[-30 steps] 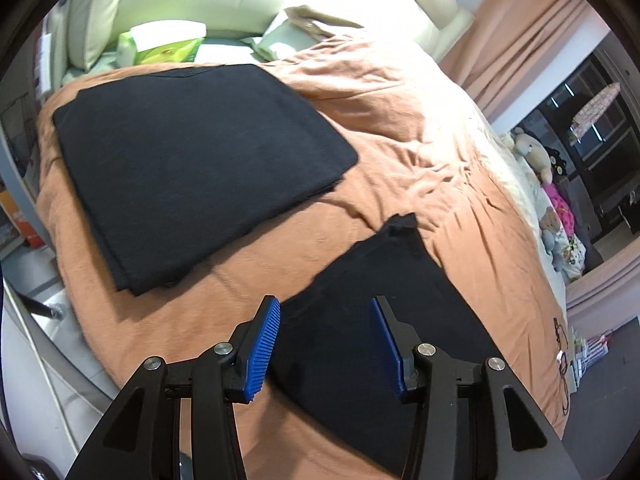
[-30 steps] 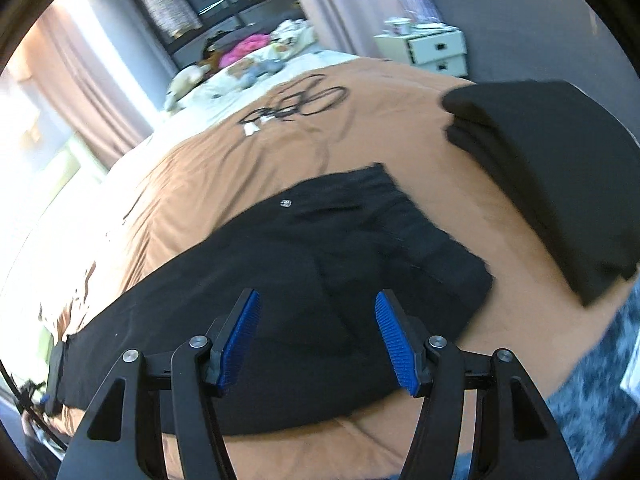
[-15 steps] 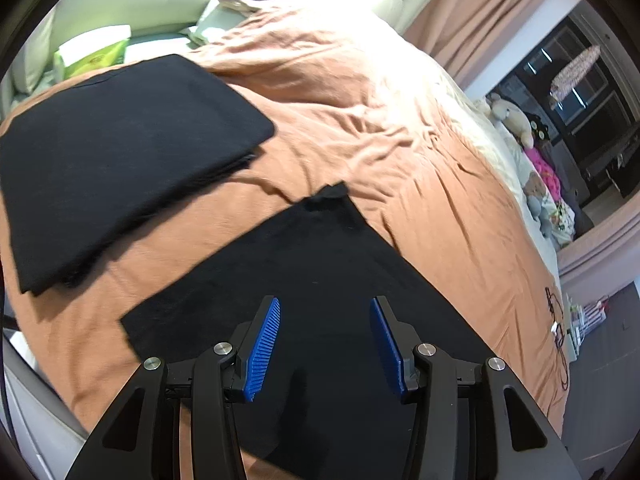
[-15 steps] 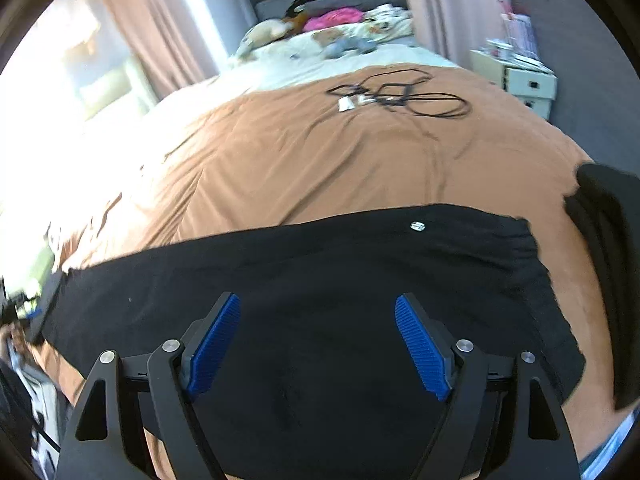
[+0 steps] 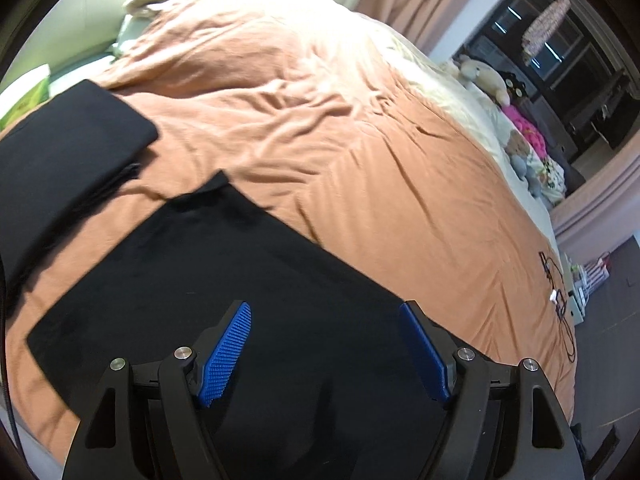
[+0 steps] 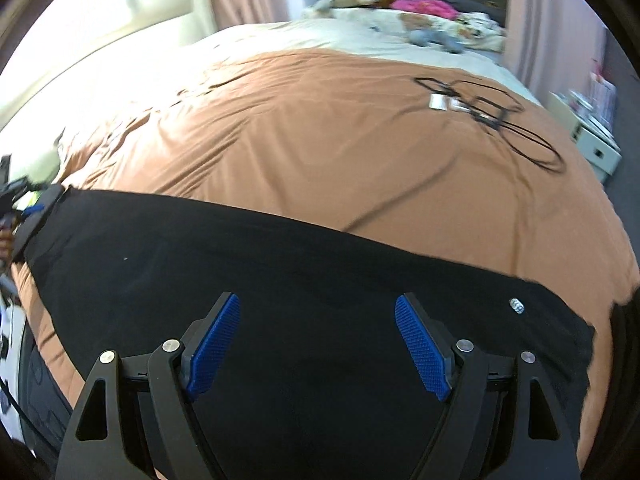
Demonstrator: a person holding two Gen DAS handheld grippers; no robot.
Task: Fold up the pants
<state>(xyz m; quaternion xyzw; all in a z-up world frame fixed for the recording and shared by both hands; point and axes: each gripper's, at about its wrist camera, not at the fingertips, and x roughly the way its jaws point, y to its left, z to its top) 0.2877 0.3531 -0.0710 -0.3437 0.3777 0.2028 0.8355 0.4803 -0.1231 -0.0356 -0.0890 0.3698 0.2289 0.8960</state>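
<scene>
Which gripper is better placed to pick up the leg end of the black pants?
Left. The left gripper hovers open near the black pants' hem; the right gripper is nearer the waist.

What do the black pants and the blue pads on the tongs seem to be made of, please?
Pants: soft matte fabric, likely cotton knit; it lies limp and absorbs light. Pads: probably rubber or textured plastic, shown by their fine ribbed grid on black, seemingly hard plastic arms.

Black pants flat across brown duvet (right gripper jaws apart above)
</scene>
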